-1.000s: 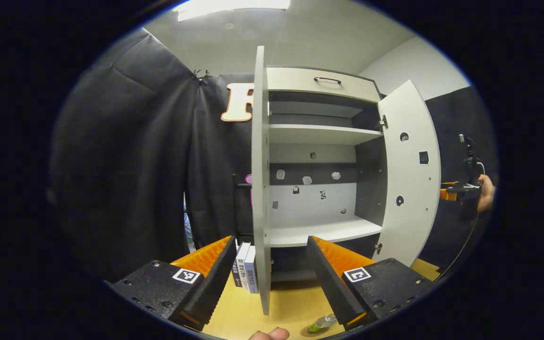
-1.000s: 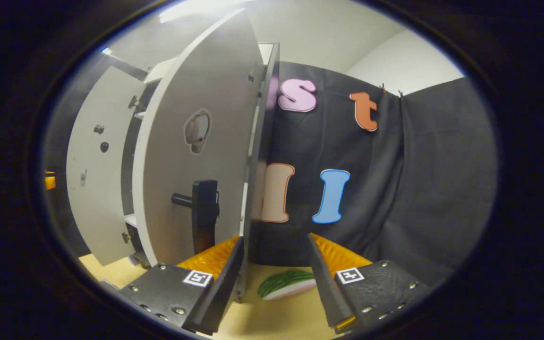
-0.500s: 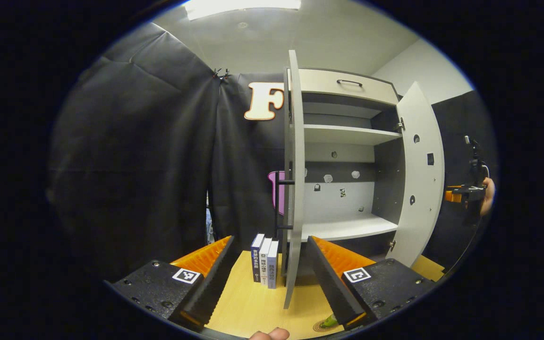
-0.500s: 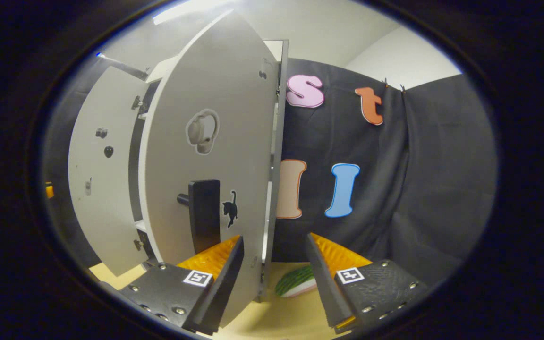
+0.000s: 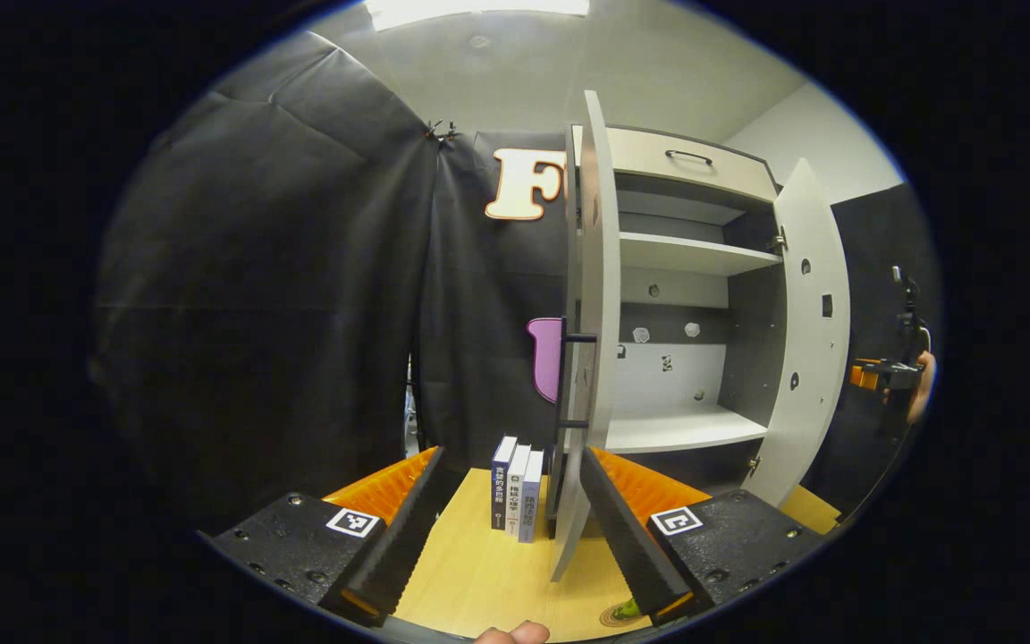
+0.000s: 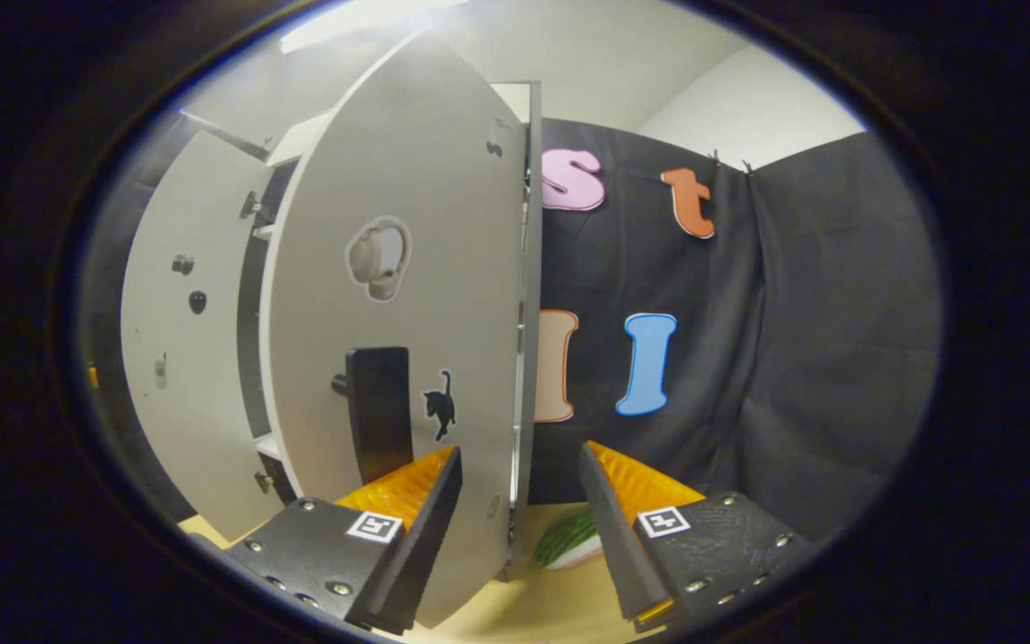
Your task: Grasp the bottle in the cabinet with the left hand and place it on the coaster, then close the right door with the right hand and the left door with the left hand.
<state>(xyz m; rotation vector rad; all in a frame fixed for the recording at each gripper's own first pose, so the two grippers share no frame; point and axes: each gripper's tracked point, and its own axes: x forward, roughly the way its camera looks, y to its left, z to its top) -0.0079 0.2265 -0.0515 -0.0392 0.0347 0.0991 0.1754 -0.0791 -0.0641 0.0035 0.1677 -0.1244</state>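
Left tongs (image 5: 508, 528) beside left door (image 5: 600, 295).

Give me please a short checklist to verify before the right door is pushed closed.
1. Bottle out of cabinet, on coaster: ok, only partly seen.
2. Right tool open, holding nothing: ok.
3. Right tool touching right door: cannot tell.
4. Right door shut: not ok, it stands open.
5. Left door shut: not ok, open.
6. Left tool open: ok.
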